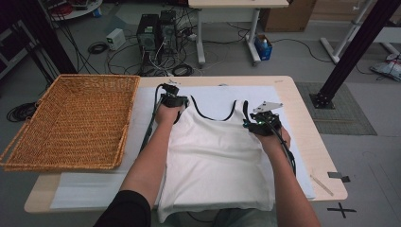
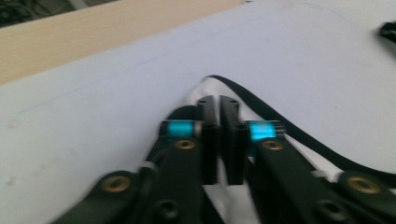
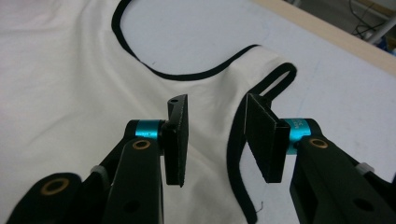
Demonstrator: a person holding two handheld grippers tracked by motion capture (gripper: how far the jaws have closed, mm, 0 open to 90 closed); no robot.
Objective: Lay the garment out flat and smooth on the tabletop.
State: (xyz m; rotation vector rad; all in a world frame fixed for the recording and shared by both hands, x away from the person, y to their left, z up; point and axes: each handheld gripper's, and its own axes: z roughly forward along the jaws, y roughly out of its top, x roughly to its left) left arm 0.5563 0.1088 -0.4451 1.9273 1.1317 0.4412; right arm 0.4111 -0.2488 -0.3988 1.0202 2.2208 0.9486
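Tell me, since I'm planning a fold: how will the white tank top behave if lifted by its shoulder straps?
The white tank top would probably sag and drape, since it lies flat and creased like thin cloth. It seems light for its spread. The black-trimmed strap is narrow, so it may bunch or slip between the right tongs, which stand open around it.

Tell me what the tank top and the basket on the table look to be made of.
Tank top: soft white knit fabric, likely cotton, matte, lying in gentle wrinkles, with black binding along neck and armholes. Basket: woven wicker or rattan by the look, light tan, its strands showing in an open weave.
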